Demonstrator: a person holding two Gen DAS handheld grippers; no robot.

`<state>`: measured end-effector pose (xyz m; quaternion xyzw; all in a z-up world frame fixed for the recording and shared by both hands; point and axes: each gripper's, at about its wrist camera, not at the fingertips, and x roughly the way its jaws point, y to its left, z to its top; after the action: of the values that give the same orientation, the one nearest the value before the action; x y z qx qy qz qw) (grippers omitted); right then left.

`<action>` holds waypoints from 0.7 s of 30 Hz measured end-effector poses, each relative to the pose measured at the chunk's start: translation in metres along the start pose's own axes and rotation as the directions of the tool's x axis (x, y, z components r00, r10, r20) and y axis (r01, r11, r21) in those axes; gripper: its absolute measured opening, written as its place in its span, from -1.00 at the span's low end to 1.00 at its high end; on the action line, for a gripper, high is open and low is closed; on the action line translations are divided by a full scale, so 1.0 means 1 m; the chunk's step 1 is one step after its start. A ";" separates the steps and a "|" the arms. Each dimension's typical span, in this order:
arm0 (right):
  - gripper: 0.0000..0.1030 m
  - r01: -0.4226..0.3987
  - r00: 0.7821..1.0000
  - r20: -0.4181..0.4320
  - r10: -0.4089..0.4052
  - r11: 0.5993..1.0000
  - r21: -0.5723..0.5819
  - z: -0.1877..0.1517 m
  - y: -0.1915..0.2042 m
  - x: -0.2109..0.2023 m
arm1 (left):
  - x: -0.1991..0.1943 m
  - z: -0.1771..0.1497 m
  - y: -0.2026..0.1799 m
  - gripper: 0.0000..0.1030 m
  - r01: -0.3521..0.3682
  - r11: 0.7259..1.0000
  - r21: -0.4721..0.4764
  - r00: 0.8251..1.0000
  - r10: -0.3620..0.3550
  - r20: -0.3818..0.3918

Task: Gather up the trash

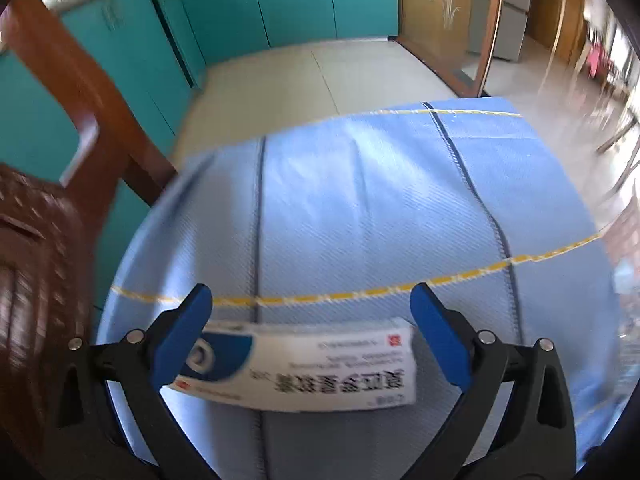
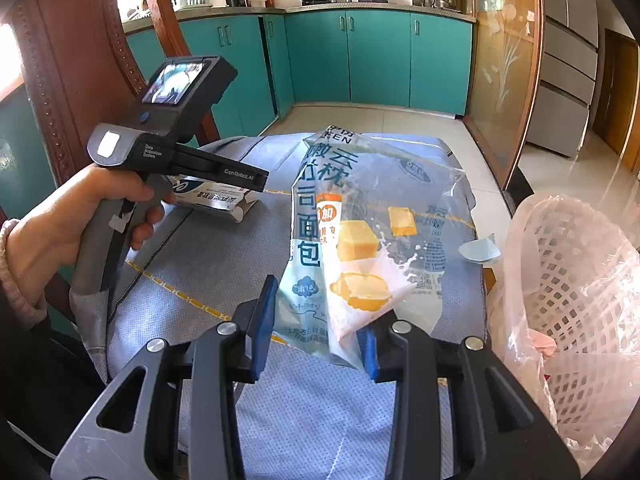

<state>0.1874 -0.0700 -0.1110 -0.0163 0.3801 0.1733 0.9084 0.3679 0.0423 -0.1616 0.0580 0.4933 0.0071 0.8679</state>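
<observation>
left hand-held gripper [image 1: 310, 320] clamped on medicine box [image 1: 304, 364], lifted above blue cloth [image 1: 360, 208]. right hand-held gripper [image 2: 320, 328] clamped on bread bag [image 2: 360, 240] by bottom edge only; slick film could have slipped. lined basket [image 2: 568, 280] close on right; swinging bag risked snagging liner.

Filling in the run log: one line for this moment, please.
left gripper: fingers around medicine box | right gripper: holds bread bag | lined basket: at right | paper scrap: on cloth
</observation>
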 end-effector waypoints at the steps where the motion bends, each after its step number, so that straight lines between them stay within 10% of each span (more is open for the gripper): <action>1: -0.30 -0.003 1.000 0.000 0.003 1.000 -0.001 0.002 0.001 0.001 | -0.001 -0.005 0.000 0.92 0.009 1.000 -0.008 1.000 -0.009 -0.008; 21: -0.28 0.005 1.000 -0.001 -0.005 1.000 -0.006 -0.002 -0.001 -0.004 | -0.030 -0.050 -0.038 0.92 0.145 0.988 0.045 0.989 -0.145 0.014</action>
<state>0.1840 -0.0721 -0.1100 -0.0201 0.3802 0.1722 0.9085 0.3077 0.0069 -0.1650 0.0410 0.4887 -0.0674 0.8689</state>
